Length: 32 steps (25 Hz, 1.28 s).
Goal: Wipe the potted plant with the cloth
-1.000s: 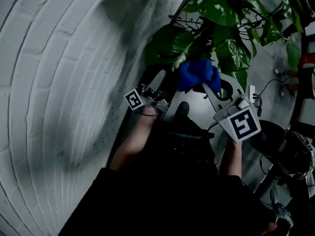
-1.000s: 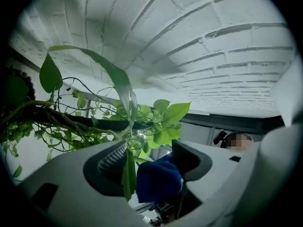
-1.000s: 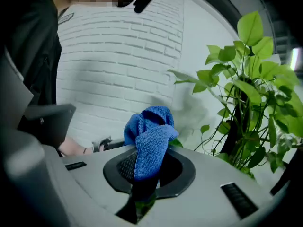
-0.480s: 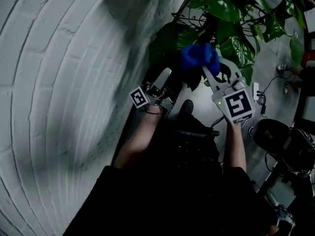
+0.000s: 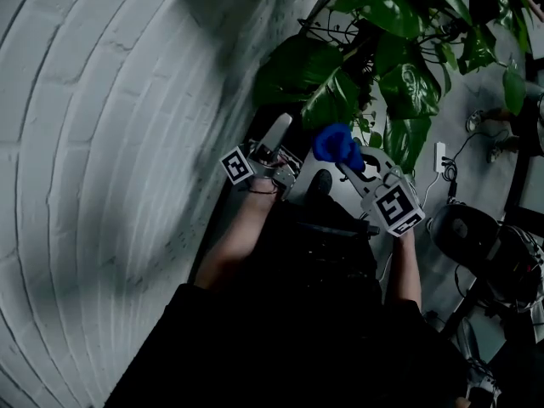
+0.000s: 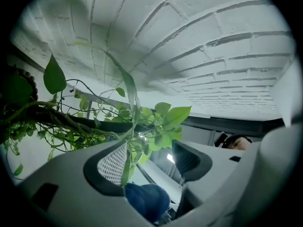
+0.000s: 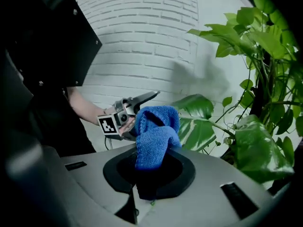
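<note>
Wiping is in hand. The right hand-held gripper (image 5: pixel 347 161) has its jaws clamped tight on a bunched blue cloth (image 5: pixel 337 143), which sits just under the lower leaves of the potted plant (image 5: pixel 297 68). I cannot tell whether it touches the streaked leaf (image 7: pixel 201 126) behind it. The left hand-held gripper (image 5: pixel 276 133) points up into the foliage with its jaws wide apart. A narrow leaf (image 6: pixel 128 141) hangs between them close to one pad, not pinched.

I judge that the next move calls for laying the cloth flat on a leaf face and stroking along it gently (these stems look thin), the open jaws backing the leaf.

Count: one cloth, one plant with many leaves, its pot not made out, and two hand-held grippers.
</note>
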### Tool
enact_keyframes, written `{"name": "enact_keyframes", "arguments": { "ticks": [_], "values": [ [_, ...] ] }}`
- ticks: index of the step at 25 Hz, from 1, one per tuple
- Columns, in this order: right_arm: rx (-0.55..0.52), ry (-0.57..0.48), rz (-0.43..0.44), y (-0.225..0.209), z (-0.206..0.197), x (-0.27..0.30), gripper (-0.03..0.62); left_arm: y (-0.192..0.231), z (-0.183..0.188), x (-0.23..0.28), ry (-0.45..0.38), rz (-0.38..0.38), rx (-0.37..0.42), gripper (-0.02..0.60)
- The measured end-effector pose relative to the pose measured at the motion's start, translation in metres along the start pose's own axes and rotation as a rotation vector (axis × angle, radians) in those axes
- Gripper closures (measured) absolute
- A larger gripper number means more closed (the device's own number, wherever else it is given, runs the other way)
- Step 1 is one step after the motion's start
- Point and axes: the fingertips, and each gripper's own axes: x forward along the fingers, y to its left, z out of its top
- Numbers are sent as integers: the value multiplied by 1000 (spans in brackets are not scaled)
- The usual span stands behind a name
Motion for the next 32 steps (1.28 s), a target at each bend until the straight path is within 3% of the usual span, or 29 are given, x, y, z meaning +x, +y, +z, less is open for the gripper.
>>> {"name": "enact_keyframes", "arguments": {
  "ticks": [6, 9, 11, 15, 20, 27, 32],
  "values": [
    [182, -235, -86, -25, 50, -80, 545, 21, 21, -39, -38, 118, 41, 280],
    [190, -387, -145, -52, 88, -113, 545, 36, 44, -63, -94, 185, 66, 255],
    [194, -433, -199, -71, 105, -121, 545, 41, 63, -71, -135, 213, 84, 237],
    [222, -314, -325, -111, 97, -98, 545, 33, 90, -59, -170, 190, 148, 225],
    [229, -232, -338, -148, 104, -41, 545, 21, 109, -33, -238, 83, 130, 230],
    [204, -58, -340, -177, 74, 39, 545, -21, 94, -20, -254, -71, 146, 370],
    [167, -36, -280, -163, 78, 76, 545, -34, 88, -17, -237, -93, 168, 447]
  ]
}}
